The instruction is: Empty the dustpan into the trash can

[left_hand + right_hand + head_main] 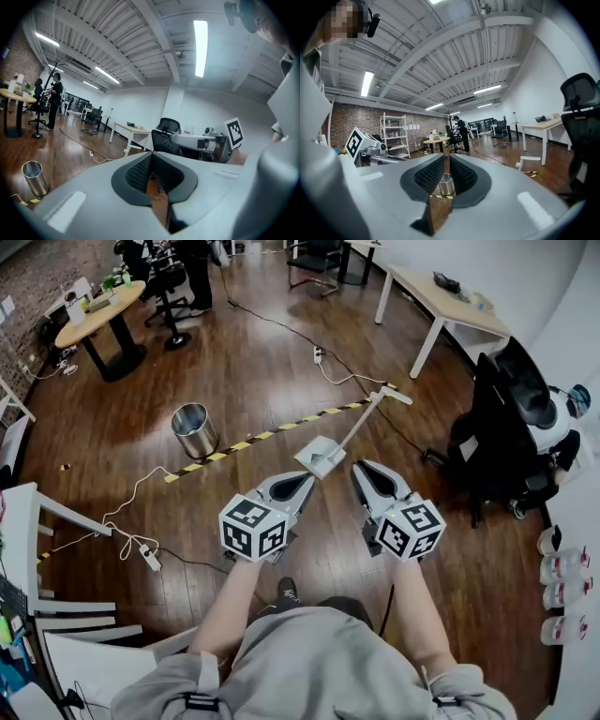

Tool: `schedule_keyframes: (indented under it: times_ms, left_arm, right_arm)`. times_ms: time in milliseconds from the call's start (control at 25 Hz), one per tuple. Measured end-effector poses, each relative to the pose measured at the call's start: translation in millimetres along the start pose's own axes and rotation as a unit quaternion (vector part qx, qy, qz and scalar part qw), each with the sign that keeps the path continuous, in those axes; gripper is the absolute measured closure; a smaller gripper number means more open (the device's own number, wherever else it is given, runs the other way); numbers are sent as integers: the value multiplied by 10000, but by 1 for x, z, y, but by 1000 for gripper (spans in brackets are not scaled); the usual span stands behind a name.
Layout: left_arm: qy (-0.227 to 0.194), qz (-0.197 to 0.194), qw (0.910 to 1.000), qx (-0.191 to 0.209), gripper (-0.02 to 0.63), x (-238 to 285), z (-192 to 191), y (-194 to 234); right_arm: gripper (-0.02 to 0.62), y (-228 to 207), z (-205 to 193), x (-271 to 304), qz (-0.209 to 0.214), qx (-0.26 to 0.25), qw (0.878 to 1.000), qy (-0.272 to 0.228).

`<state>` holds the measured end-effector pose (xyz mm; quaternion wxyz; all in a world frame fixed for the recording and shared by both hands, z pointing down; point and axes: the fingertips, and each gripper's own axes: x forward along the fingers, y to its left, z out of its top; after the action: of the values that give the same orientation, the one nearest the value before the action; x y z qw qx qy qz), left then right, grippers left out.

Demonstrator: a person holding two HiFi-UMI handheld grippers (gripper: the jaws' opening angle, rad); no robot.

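Note:
A grey long-handled dustpan (pixel 321 456) rests on the wooden floor, its handle (pixel 367 416) slanting up to the right. The shiny metal trash can (pixel 194 430) stands to its left, also visible low left in the left gripper view (pixel 35 178) and between the jaws in the right gripper view (pixel 446 185). My left gripper (pixel 302 481) hovers just below-left of the pan; its jaw tips (pixel 151 157) meet, with nothing between them. My right gripper (pixel 362 471) hovers just right of the pan, its jaws (pixel 446 159) parted by a narrow slit and empty.
A yellow-black tape line (pixel 262 435) crosses the floor between can and pan. A power strip with cables (pixel 150 559) lies lower left. A black office chair (pixel 506 427) stands at right, a white desk (pixel 441 301) behind it, a round table (pixel 98 315) far left, a person (pixel 197 273) at the back.

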<state>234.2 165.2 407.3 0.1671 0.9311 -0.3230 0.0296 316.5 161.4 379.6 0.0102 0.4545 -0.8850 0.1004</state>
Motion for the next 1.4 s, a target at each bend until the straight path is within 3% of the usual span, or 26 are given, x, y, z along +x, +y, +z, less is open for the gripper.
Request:
schedule_keyframes:
  times_ms: [280,560,800,1080,1320,1400]
  left_arm:
    - [89,-286,9995,-61,601,72,20,54]
    - [224,-489,9985,43,601,162,25,98]
    - [482,-495,9976,102,601,232,30,133]
    - [677,-564,9961,-84,601,296,16,165]
    - [1050,-672,9922,-66,601,329,-9,185]
    - [1176,-717,9904,-92,601,341,-17,189]
  right_arm:
    - [486,-74,-2,50,-374,293,9989,54]
    - [594,-172,5,109,-610,485,9968,-196]
    - [595,-234,-2,158,-499,553,9972,37]
    - [595,-301,-50,183,-1029,618,9905,669]
    - [503,-360,-111,195,-1663,937,9737,1243]
    - [446,-383,-130,199,-1889,975,9664,1448]
